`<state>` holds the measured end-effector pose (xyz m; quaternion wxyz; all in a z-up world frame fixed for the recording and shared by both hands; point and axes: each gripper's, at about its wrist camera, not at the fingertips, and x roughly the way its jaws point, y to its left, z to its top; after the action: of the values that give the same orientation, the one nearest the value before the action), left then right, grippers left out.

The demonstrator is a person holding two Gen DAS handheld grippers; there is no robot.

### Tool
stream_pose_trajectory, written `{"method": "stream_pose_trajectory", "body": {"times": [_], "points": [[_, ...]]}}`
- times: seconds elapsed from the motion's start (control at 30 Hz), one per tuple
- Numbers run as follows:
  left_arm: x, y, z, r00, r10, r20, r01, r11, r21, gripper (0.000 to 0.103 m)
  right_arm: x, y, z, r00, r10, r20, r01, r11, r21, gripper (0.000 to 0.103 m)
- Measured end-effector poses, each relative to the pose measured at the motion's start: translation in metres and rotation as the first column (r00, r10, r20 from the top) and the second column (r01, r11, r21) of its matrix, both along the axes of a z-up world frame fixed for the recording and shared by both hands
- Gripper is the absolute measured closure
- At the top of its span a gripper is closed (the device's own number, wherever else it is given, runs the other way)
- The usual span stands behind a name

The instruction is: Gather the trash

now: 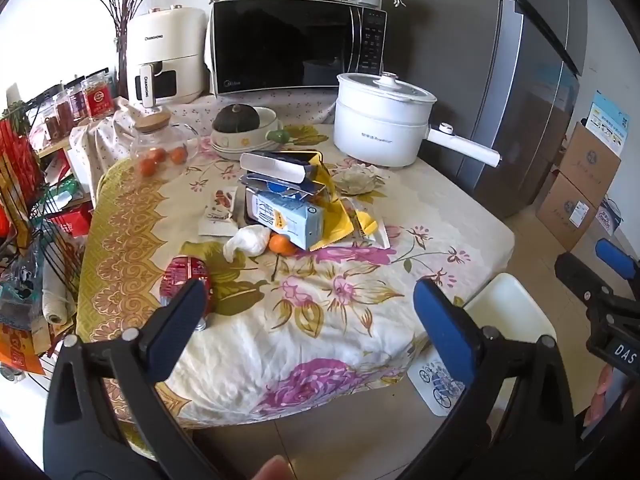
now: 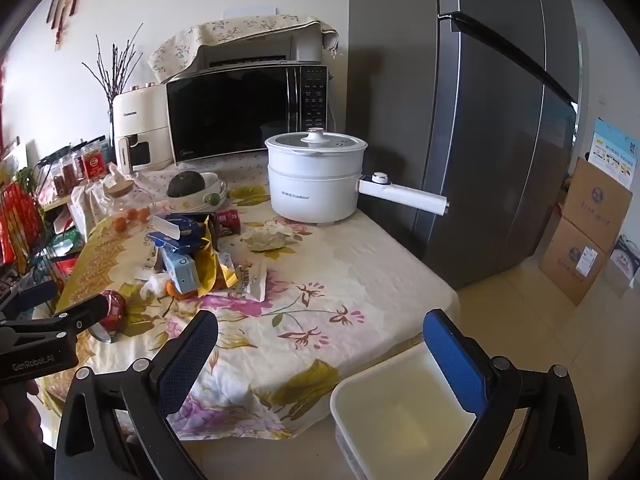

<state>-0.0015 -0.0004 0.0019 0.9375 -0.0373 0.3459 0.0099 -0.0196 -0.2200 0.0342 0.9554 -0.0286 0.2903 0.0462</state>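
A trash pile lies mid-table on the floral cloth [image 1: 320, 320]: a light blue milk carton [image 1: 288, 216], a yellow wrapper [image 1: 340, 216], a crumpled white tissue [image 1: 248, 240] and a snack wrapper [image 1: 220, 208], with an orange [image 1: 280, 245] among them. Nearer, a red can [image 1: 184, 276] lies on its side by my left finger. My left gripper [image 1: 310, 296] hangs open above the cloth's front part, nothing between its fingers. My right gripper [image 2: 320, 324] is open too, over the table's front corner. Just below it on the floor stands a white bin [image 2: 400, 392].
At the back stand a white electric pot [image 1: 380, 120] with a long handle, a microwave [image 1: 288, 40], an air fryer [image 1: 168, 60], a bowl with a squash [image 1: 240, 124] and a glass jar [image 1: 160, 148]. A grey fridge [image 1: 532, 80] and cardboard boxes [image 1: 580, 184] are on the right, a wire rack [image 1: 24, 200] on the left.
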Motion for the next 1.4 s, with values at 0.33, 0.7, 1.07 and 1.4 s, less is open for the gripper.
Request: {"method": "stream_pose_trajectory", "body": {"times": [0.33, 0.7, 1.07, 1.4], "points": [[-0.0005, -0.0047, 0.0015, 1.0, -0.008, 0.007, 0.008, 1.0, 0.012, 0.0, 0.0021, -0.0007, 0.0011, 1.0, 0.003, -0.006, -0.003, 1.0, -0.003, 0.0], [-0.0015, -0.007, 0.0039, 1.0, -0.019, 0.014, 0.019, 1.0, 0.009, 0.0, 0.0001, -0.0048, 0.0011, 1.0, -0.012, -0.002, 0.012, 1.0, 0.011, 0.0], [-0.003, -0.0053, 0.0044, 1.0, -0.019, 0.019, 0.019, 1.0, 0.007, 0.0, 0.0, -0.002, 0.0009, 1.0, -0.009, -0.008, 0.009, 1.0, -0.001, 0.0], [-0.003, -0.0051, 0.0039, 1.0, -0.02, 0.019, 0.02, 1.0, 0.005, 0.0, 0.0007, -0.002, -0.001, 1.0, -0.012, -0.009, 0.012, 1.0, 0.001, 0.0]]}}
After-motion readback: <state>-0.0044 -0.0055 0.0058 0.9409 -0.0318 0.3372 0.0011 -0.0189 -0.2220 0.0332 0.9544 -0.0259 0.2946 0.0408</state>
